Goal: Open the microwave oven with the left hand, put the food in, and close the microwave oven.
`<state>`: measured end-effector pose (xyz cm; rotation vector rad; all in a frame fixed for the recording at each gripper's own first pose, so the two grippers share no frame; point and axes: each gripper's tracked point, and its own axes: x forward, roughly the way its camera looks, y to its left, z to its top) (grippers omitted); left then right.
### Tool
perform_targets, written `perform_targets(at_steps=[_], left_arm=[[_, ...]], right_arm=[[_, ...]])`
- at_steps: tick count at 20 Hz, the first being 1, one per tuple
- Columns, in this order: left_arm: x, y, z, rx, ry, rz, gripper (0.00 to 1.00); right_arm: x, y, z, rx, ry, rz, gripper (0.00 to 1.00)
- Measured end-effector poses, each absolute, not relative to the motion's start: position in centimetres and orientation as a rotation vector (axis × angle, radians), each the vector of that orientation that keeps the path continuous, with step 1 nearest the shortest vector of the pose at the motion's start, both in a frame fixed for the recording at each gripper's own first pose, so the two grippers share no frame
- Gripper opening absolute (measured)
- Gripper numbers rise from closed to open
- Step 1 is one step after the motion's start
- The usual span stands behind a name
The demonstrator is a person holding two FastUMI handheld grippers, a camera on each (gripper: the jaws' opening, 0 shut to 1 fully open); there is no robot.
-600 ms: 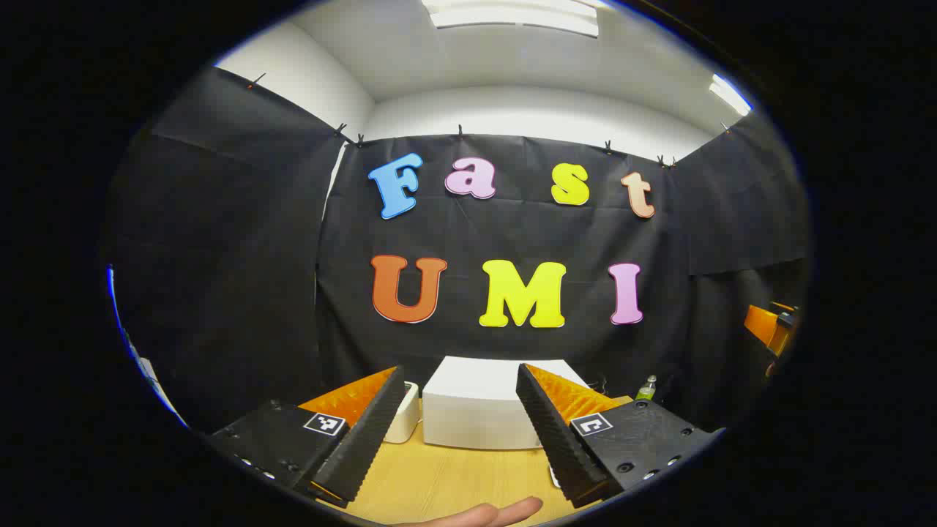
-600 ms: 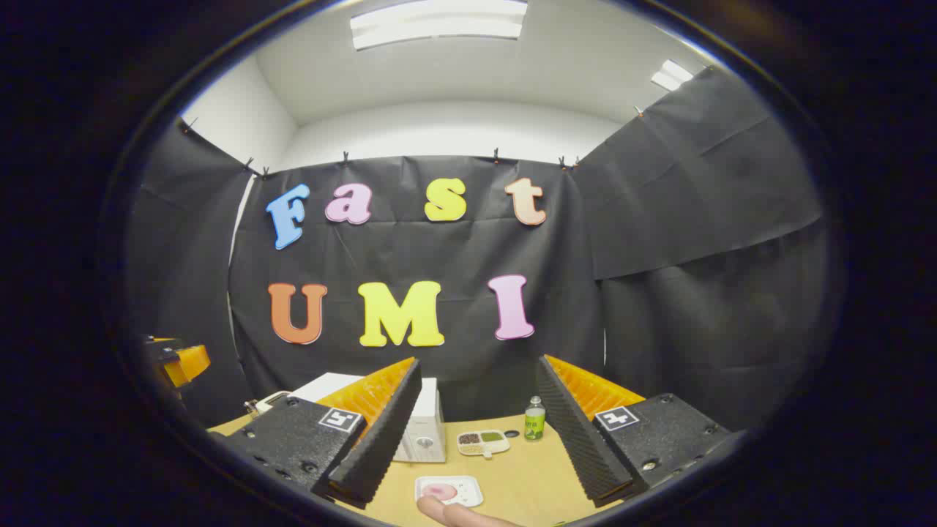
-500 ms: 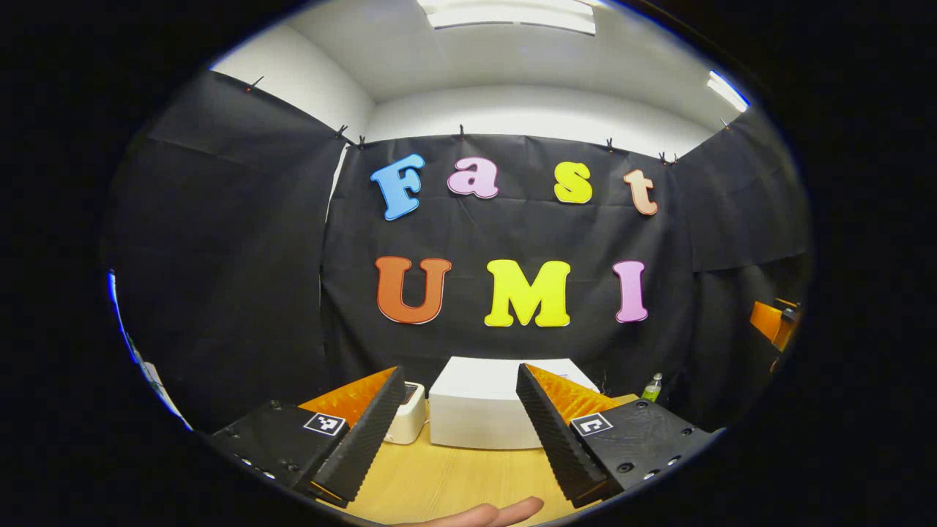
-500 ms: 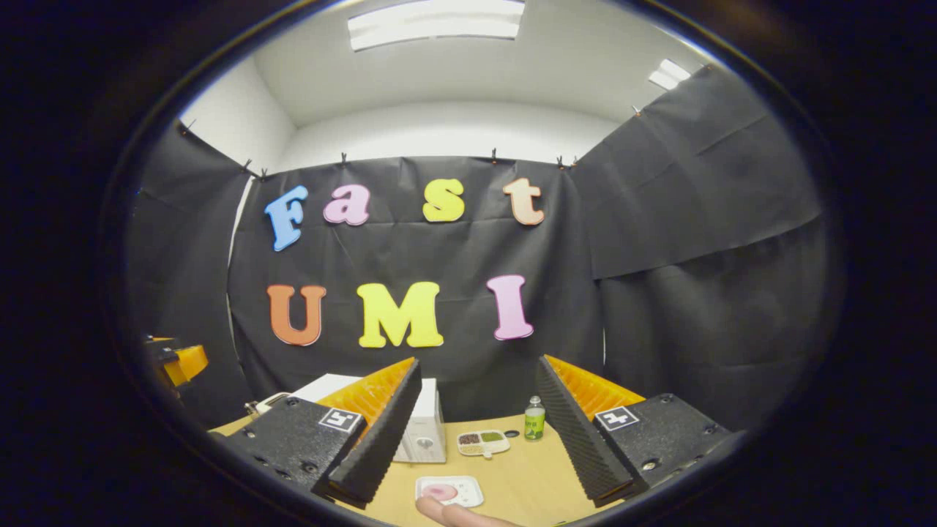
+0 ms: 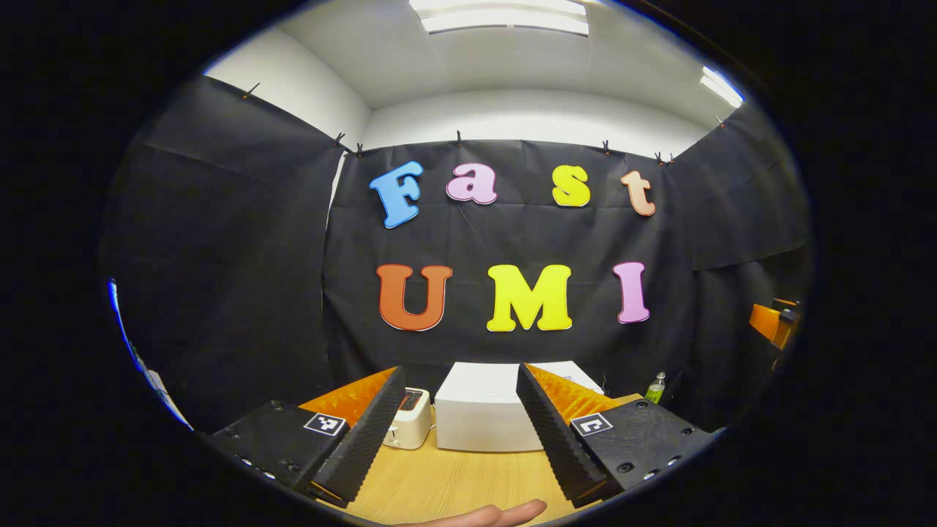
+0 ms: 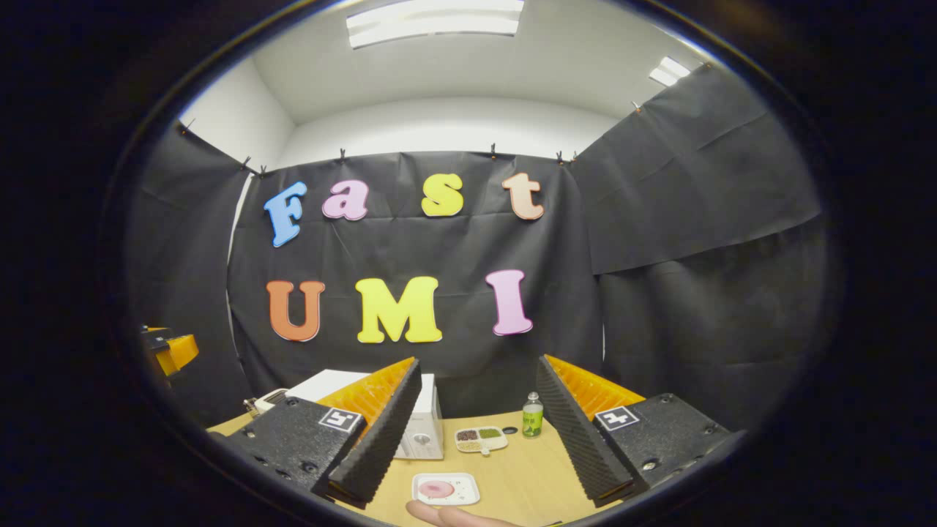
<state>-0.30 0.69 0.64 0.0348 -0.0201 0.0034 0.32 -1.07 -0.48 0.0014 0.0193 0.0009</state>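
Observation:
A white microwave oven (image 5: pixel 483 417) stands at the back of the wooden table (image 5: pixel 446 479), its door closed; its right side (image 6: pixel 421 432) appears in the right gripper view. My left gripper (image 5: pixel 457 432) hangs open well in front of it, nothing between its fingers. A white plate with pink food (image 6: pixel 444 489) lies on the table near the front. My right gripper (image 6: pixel 476 428) is open above and behind that plate, holding nothing. The other gripper's orange part (image 6: pixel 172 351) peeks in at the far left of the right gripper view.
A white toaster (image 5: pixel 410 424) stands left of the microwave. A small tray of beans (image 6: pixel 481 439) and a green bottle (image 6: pixel 533 416) sit right of it; the bottle (image 5: pixel 655 388) also appears in the left gripper view. Fingertips of a hand (image 5: pixel 505 514) reach in at the bottom.
Both views have tilted slightly downward, so the table, microwave and toaster sit a bit higher and show more. Both grippers stay open.

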Motion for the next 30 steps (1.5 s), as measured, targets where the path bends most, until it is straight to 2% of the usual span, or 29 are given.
perform_targets(at_steps=[3,4,5,6,7,8,9,12,13,14,15,16,17,21,22,23,30], left_arm=[[0.2,-0.6,-0.2,0.024,-0.01,-0.031,0.85],[0.6,-1.2,-0.4,0.015,-0.015,-0.049,0.85],[1.3,-1.8,-0.8,0.008,-0.016,-0.063,0.85],[2.0,-2.4,-1.4,0.005,-0.01,-0.081,0.95],[2.7,-3.1,-2.0,0.004,-0.001,-0.099,0.95],[3.4,-3.7,-2.7,0.005,0.007,-0.11,0.85],[4.3,-4.3,-3.4,0.008,0.014,-0.113,0.95],[6.4,-6.5,-5.9,-0.007,0.041,-0.126,0.96],[7.1,-7.4,-6.8,-0.018,0.044,-0.137,0.85],[8.0,-8.4,-7.8,-0.024,0.048,-0.147,0.95],[8.7,-9.1,-9.2,-0.026,0.059,-0.154,0.85],[9.5,-9.8,-10.4,-0.024,0.061,-0.158,0.96],[10.3,-10.5,-11.7,-0.019,0.066,-0.164,0.96],[13.1,-14.6,-18.1,0.007,0.124,-0.216,0.96],[13.7,-15.5,-19.6,0.007,0.143,-0.223,0.85],[14.2,-16.6,-21.1,0.007,0.156,-0.235,0.96],[19.5,-20.2,-30.4,0.017,0.26,-0.24,0.96]], right_arm=[[0.4,-1.4,-0.9,0.003,0.025,-0.003,0.92],[0.4,-1.6,-1.1,0.004,0.029,-0.006,1.0],[0.5,-1.6,-1.2,0.007,0.033,-0.006,1.0],[0.5,-1.6,-1.3,0.011,0.036,-0.003,0.92],[0.5,-1.7,-1.5,0.013,0.04,-0.001,0.92],[0.5,-1.8,-1.6,0.012,0.042,0.0,1.0],[0.6,-1.9,-1.6,0.01,0.041,0.0,0.92],[0.5,-2.4,-1.5,0.003,0.031,-0.004,0.92],[0.5,-2.7,-1.6,0.003,0.026,-0.006,0.92],[0.4,-2.8,-1.5,0.002,0.024,-0.008,0.92],[0.4,-3.1,-1.7,0.003,0.023,-0.01,0.92],[0.3,-3.2,-1.7,0.005,0.026,-0.008,1.0],[0.2,-3.2,-1.7,0.007,0.026,-0.005,0.92],[-0.3,-3.4,-1.0,-0.006,0.01,0.007,0.92],[-0.4,-3.3,-0.8,-0.008,0.003,0.012,0.92],[-0.6,-3.4,-0.8,-0.01,-0.003,0.017,1.0],[-0.3,-4.5,-2.2,0.015,-0.006,0.048,1.0]])
